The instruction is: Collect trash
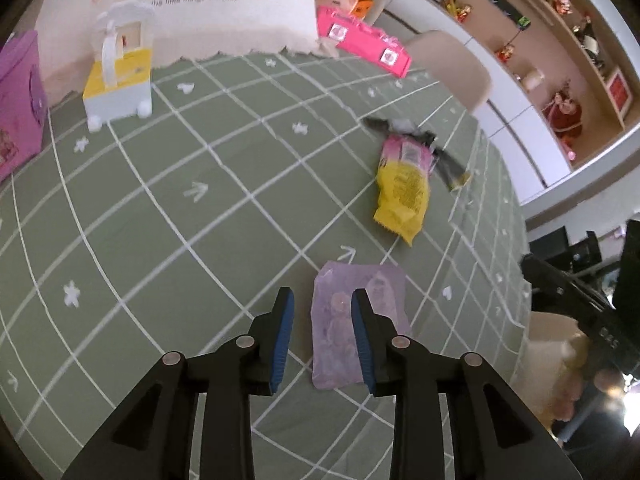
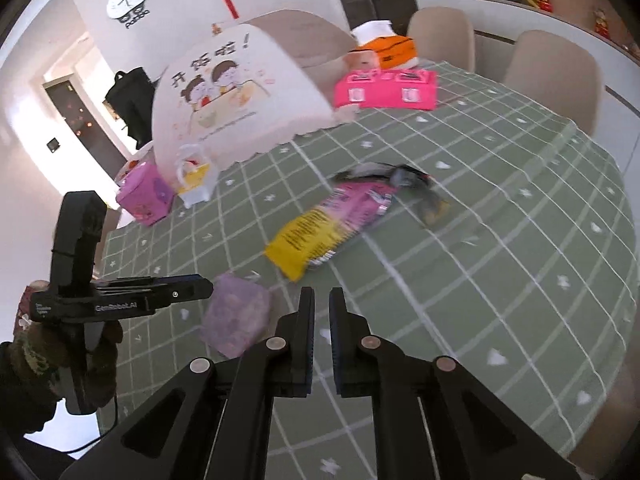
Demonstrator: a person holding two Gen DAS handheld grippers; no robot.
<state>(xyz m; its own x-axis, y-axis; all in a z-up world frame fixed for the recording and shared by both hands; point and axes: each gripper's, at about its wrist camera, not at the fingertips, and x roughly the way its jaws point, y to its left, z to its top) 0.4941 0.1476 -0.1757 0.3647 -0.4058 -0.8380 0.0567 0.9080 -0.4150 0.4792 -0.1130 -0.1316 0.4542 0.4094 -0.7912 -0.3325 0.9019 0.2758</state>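
A pale purple wrapper lies flat on the green checked tablecloth. My left gripper is open and hovers just above the wrapper's left part. A yellow and pink snack bag lies farther right, with a dark crumpled wrapper beside it. In the right wrist view, my right gripper is nearly closed and empty above the cloth, with the purple wrapper to its left, the snack bag ahead and the dark wrapper beyond. The left gripper reaches over the purple wrapper there.
A white mesh food cover stands at the back. A pink box, an orange tissue box, a small yellow and white bag and a purple box stand around it. Beige chairs line the far table edge.
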